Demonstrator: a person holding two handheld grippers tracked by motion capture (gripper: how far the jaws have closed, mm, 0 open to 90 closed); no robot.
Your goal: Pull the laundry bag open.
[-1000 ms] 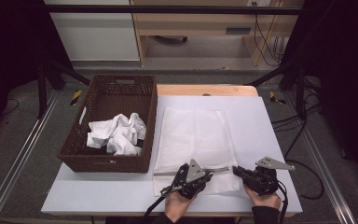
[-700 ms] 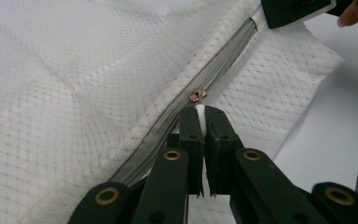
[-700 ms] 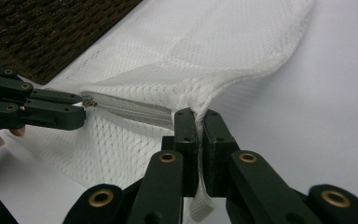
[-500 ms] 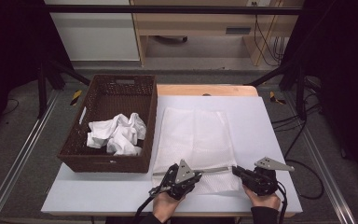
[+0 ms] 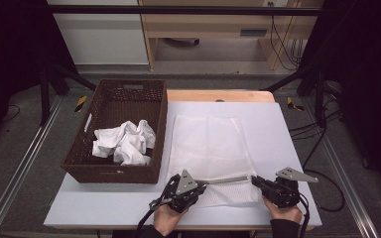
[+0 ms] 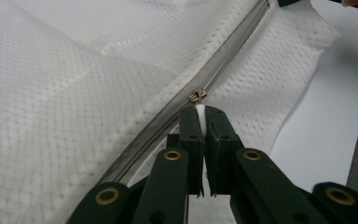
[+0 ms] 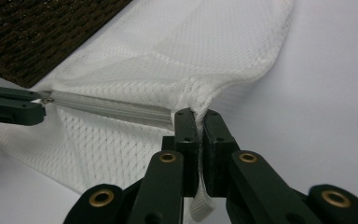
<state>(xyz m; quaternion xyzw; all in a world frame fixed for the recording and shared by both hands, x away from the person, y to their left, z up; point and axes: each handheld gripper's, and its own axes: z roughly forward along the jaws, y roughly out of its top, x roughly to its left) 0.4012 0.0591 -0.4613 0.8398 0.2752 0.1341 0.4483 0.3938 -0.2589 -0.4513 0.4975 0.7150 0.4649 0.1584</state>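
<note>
A white mesh laundry bag (image 5: 207, 141) lies flat on the white table, its zipper (image 5: 226, 180) running along the near edge. My left gripper (image 5: 203, 187) is shut on the zipper's white pull tab (image 6: 199, 113), just behind the metal slider (image 6: 197, 96). My right gripper (image 5: 254, 181) is shut on the bag's fabric at the right end of the zipper (image 7: 112, 108). The mesh bag (image 7: 191, 42) bunches into a fold between my right gripper's jaws (image 7: 197, 117). The left gripper (image 7: 39, 105) shows at the zipper's far end in the right gripper view.
A dark wicker basket (image 5: 113, 96) stands at the left of the table and holds crumpled white cloths (image 5: 124, 141). The white table (image 5: 287, 129) ends close behind both hands. Metal rails and cables run beside the table on the floor.
My left gripper has slid to the left along the bag's near edge with the pull tab, and the zipper strip between the two grippers has grown longer. The right gripper has stayed put.
</note>
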